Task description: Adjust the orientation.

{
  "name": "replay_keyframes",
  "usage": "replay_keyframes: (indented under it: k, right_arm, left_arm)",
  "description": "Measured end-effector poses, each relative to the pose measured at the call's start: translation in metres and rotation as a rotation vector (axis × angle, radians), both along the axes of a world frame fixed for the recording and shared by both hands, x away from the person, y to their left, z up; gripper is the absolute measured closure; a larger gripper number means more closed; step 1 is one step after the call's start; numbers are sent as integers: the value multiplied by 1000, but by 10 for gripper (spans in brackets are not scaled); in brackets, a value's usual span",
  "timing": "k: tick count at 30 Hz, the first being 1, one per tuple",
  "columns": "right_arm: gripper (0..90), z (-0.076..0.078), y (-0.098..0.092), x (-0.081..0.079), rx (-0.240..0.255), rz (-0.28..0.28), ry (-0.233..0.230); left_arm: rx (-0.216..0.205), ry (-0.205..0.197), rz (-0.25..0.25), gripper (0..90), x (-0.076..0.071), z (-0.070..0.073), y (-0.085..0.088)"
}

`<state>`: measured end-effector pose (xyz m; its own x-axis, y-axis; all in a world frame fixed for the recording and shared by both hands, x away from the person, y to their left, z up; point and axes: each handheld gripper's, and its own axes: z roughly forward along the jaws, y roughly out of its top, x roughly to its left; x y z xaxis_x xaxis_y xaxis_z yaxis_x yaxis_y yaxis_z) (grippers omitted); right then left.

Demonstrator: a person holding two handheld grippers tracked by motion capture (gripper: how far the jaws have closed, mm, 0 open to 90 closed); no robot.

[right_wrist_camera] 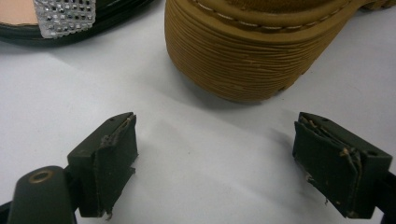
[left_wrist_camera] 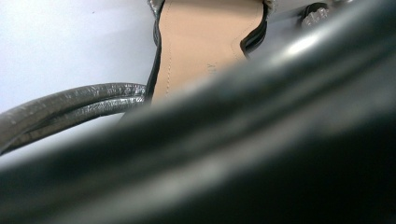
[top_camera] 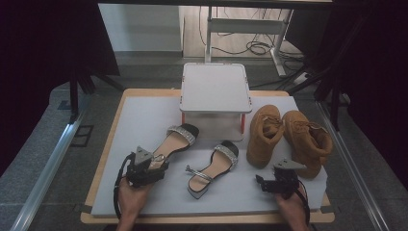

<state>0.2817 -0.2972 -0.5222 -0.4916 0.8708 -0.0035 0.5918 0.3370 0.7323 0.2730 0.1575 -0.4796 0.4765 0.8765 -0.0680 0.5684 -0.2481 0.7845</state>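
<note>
My left hand (top_camera: 129, 199) reaches in from the near edge, angled toward the heel of the left sandal (top_camera: 174, 140); my right hand (top_camera: 292, 209) sits low at the near right corner, pointing at the boots. A pale grey mat (top_camera: 139, 115) covers the wooden table (top_camera: 103, 163), with a white step stool (top_camera: 215, 89) at the far side and cables on the floor beyond. My left gripper (top_camera: 153, 166) is at the sandal's heel end, its strap (left_wrist_camera: 70, 105) looping beside the jaw; I cannot tell whether it grips. My right gripper (right_wrist_camera: 215, 161) stands wide open and empty, just short of the nearer tan boot (right_wrist_camera: 252, 51). The second sandal (top_camera: 211, 168) lies between the hands.
</note>
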Motion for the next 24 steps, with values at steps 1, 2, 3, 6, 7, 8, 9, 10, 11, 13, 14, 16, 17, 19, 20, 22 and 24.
replay_keyframes:
  k: [1, 2, 3, 6, 7, 8, 9, 10, 11, 13, 14, 16, 17, 19, 20, 22, 24]
  right_arm:
    - [139, 0, 0, 0, 0, 0, 0]
    - [139, 0, 0, 0, -1, 0, 0]
    - [139, 0, 0, 0, -1, 0, 0]
    - [139, 0, 0, 0, 0, 0, 0]
    - [140, 0, 0, 0, -1, 0, 0]
    - [140, 0, 0, 0, 0, 0, 0]
    - [139, 0, 0, 0, -1, 0, 0]
    - [140, 0, 0, 0, 0, 0, 0]
    - [139, 0, 0, 0, -1, 0, 0]
    - [140, 0, 0, 0, 0, 0, 0]
    - [140, 0, 0, 0, 0, 0, 0]
    - [140, 0, 0, 0, -1, 0, 0]
    - [140, 0, 0, 0, 1, 0, 0]
    - [140, 0, 0, 0, 0, 0, 0]
    - [140, 0, 0, 0, 0, 0, 0]
    - [140, 0, 0, 0, 0, 0, 1]
    - [139, 0, 0, 0, 0, 0, 1]
  left_arm:
    - [1, 2, -2, 387, 2, 0, -1]
    - [-1, 0, -3, 388, 4, 0, -3]
    - [-2, -1, -5, 388, 7, 0, -5]
    - [-16, -2, -9, 388, 16, 0, -11]
    - [-16, -1, -10, 388, 18, 0, -12]
    - [-16, -1, -12, 388, 23, 0, -15]
    - [-19, 0, -11, 388, 26, 0, -18]
    - [-19, 1, -13, 388, 28, -1, -19]
    - [-19, 0, -12, 388, 30, -1, -21]
    - [-25, 4, -9, 388, 37, -2, -26]
    - [-27, 6, -10, 388, 40, -3, -27]
    - [-27, 5, -8, 388, 45, -3, -30]
    - [-29, 6, -6, 388, 48, -4, -33]
    - [-36, 8, -4, 388, 55, -4, -38]
    - [-38, 9, -5, 387, 57, -4, -39]
    - [-41, 8, -3, 388, 62, -5, -43]
    - [-47, 7, 1, 387, 67, -5, -48]
